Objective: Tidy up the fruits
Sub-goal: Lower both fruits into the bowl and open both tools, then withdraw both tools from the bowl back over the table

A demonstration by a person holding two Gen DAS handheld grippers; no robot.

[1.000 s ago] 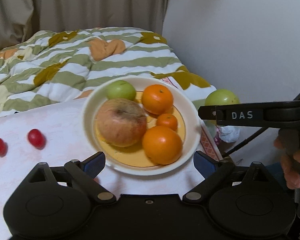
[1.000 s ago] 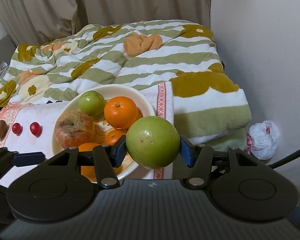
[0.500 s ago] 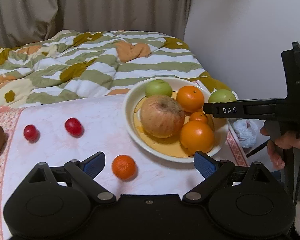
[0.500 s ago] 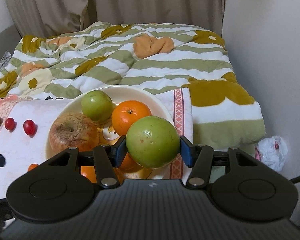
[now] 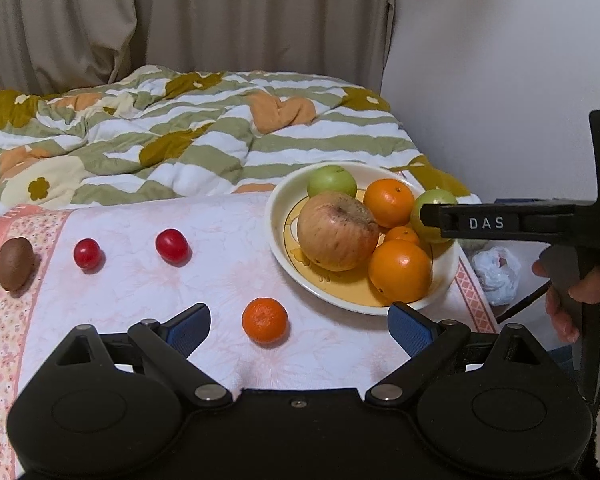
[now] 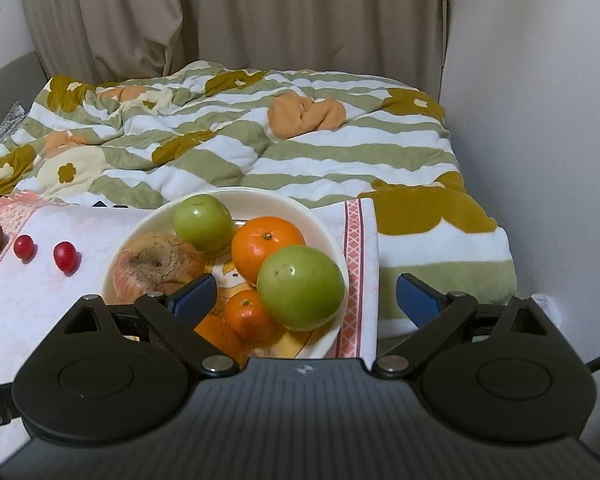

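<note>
A cream plate (image 5: 278, 216) (image 6: 324, 228) on the pink cloth holds a large reddish apple (image 5: 337, 232), a green apple (image 5: 332, 181), oranges (image 5: 389, 202) and a small mandarin (image 5: 401, 235). My right gripper (image 6: 305, 294) is open over the plate's right side; a second green apple (image 6: 300, 287) (image 5: 430, 208) sits between its spread fingers, resting in the plate. My left gripper (image 5: 299, 325) is open and empty; a loose mandarin (image 5: 265, 319) lies on the cloth between its fingers. Two red cherry tomatoes (image 5: 172, 246) (image 5: 87, 254) and a kiwi (image 5: 15, 264) lie at the left.
A striped quilt (image 5: 188, 140) covers the bed behind the table. A wall stands at the right, with a white plastic bag (image 5: 496, 272) on the floor below. The cloth's right edge (image 6: 356, 272) lies just beyond the plate.
My right gripper has opened and let go of the green apple, which now rests in the plate. My left gripper has pulled back and left, bringing the loose mandarin and the kiwi into view.
</note>
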